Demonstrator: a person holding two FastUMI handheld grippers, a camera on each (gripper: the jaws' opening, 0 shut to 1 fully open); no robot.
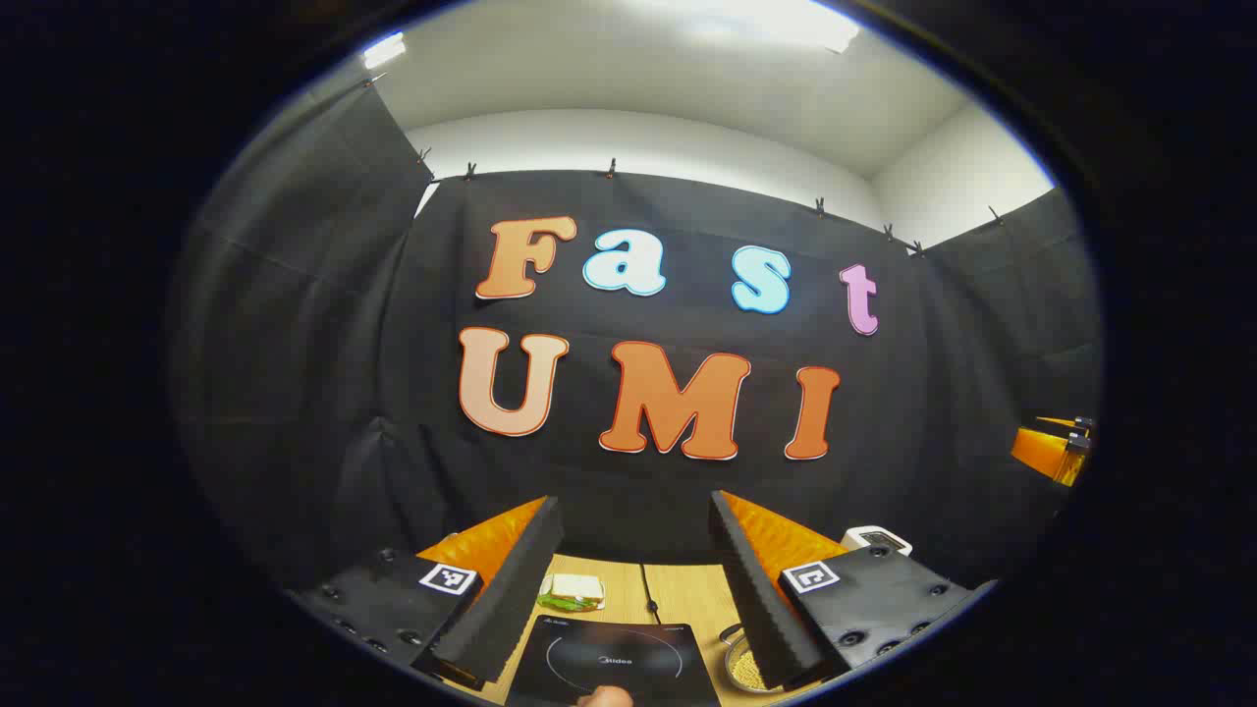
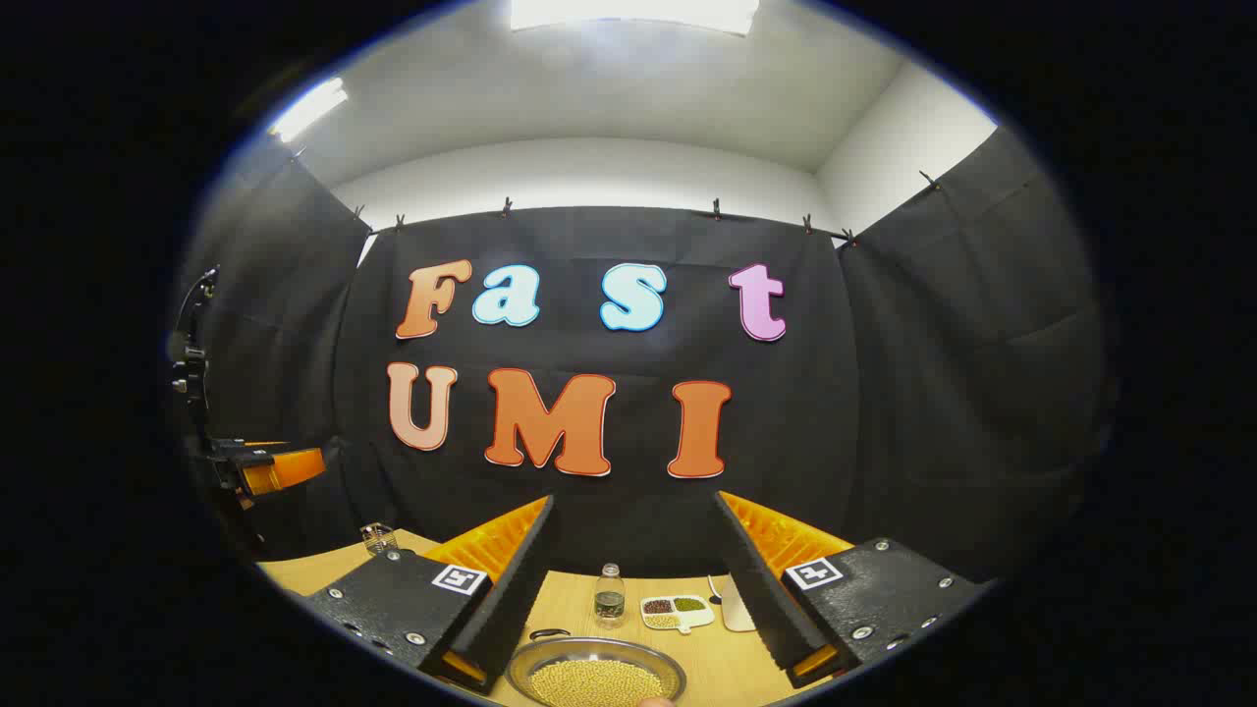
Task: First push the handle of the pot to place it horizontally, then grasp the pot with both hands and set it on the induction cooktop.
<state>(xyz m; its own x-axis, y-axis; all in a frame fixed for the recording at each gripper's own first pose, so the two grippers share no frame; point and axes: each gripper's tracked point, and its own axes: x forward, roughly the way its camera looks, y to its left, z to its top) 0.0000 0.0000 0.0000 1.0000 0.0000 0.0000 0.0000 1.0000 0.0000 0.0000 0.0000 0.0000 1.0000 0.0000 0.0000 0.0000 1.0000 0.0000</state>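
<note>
A: Left gripper (image 1: 636, 579) is up over the wooden table (image 1: 687, 594), fingers spread wide with nothing between them. The cooktop (image 1: 614, 660) lies flat at six o'clock in the left gripper view, a black slab with a ring marked on it.

B: And the pot?

A: The pot (image 1: 743, 666) peeks out at about five o'clock there, just beside the cooktop's right edge, half hidden behind the gripper's right finger. It holds yellow beads.

B: From the right gripper view the same pot (image 2: 595, 678) sits at six o'clock, round metal rim, full of those yellow beads. Right gripper (image 2: 636, 584) gapes wide too, gripping nothing, fingers well clear of the rim.

A: The handle?

B: There's a small dark loop (image 2: 550, 633) at the pot's eleven o'clock; I can't tell how it lies.

A: What else is on the table?

B: Beyond the pot, a small bottle (image 2: 609, 596) stands upright at twelve o'clock, and a white sectioned dish (image 2: 676, 610) of mixed beans lies just to its right. In the left gripper view a sandwich (image 1: 573, 591) lies beyond the cooktop at eleven o'clock, with a cord (image 1: 648, 592) running back from the cooktop.
</note>
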